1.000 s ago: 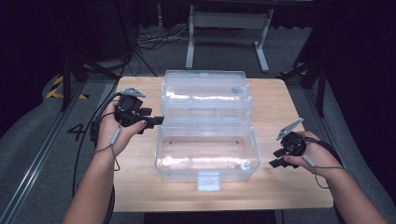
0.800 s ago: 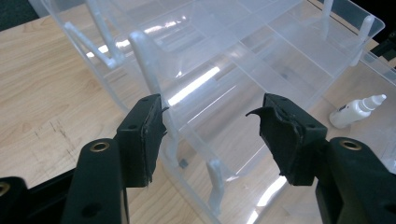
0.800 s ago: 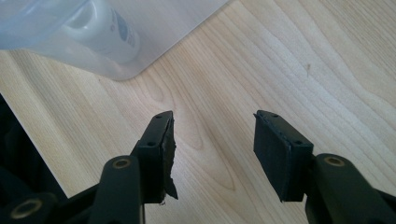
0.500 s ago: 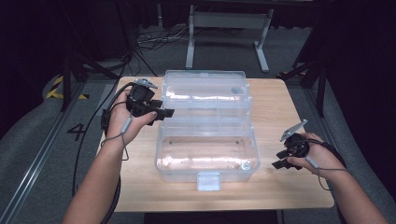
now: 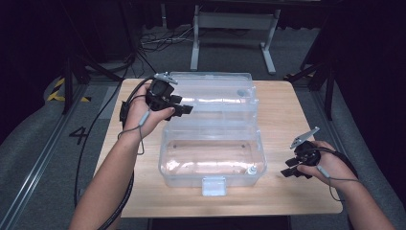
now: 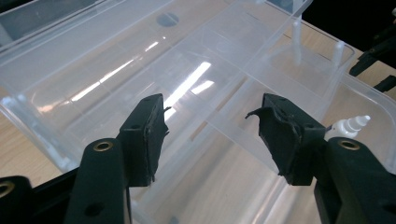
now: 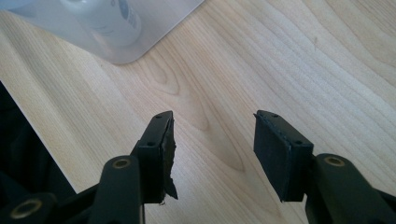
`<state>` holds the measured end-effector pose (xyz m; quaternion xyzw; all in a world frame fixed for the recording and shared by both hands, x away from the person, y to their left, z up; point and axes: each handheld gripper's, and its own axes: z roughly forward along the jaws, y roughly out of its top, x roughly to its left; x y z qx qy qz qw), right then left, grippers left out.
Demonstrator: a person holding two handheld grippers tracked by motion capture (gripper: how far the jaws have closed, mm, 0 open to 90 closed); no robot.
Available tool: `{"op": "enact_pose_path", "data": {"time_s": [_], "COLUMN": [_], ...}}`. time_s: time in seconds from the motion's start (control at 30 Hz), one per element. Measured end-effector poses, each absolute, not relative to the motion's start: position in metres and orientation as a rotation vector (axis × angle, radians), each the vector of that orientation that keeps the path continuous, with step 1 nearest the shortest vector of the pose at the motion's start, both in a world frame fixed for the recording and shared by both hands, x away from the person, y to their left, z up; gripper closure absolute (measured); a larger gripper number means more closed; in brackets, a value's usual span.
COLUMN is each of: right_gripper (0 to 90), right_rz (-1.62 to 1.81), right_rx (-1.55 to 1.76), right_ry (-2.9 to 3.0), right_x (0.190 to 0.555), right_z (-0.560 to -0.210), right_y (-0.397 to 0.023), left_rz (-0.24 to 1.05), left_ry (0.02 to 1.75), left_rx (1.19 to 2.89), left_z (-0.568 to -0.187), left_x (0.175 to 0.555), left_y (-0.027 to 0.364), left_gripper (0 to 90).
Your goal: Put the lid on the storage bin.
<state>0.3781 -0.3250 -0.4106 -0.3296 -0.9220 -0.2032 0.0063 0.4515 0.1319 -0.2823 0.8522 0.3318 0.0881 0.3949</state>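
movement is on the left: left claw, jaws apart and empty, has travelled up the counter from the clear box's near half to its opened lid, likely to swing it shut. right claw rests released beside the box.

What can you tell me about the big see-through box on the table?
The clear plastic storage box lies wide open on the wooden table, its lid folded back flat behind the deep base. A pale latch hangs off the front edge. Inside the base, near the front right corner, lies a small white bottle. The left tool hovers open above its left side.
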Motion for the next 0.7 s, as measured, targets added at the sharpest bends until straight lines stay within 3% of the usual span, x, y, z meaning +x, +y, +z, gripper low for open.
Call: {"op": "enact_pose_path", "data": {"time_s": [0.33, 0.7], "right_gripper": [48.6, 50.2], "right_rz": [-0.659, -0.672], "right_rx": [-1.038, -1.017], "right_ry": [-2.879, -2.881], "right_x": [0.37, 0.365], "right_z": [-0.408, -0.402], "right_y": [-0.328, -0.33], "left_rz": [0.268, 0.231], "left_ry": [0.717, 0.618], "left_rx": [2.25, 2.375], "left_z": [-0.283, -0.292], "left_x": [0.465, 0.479], "left_y": [0.109, 0.091], "left_gripper": [41.4, 53.9]}}
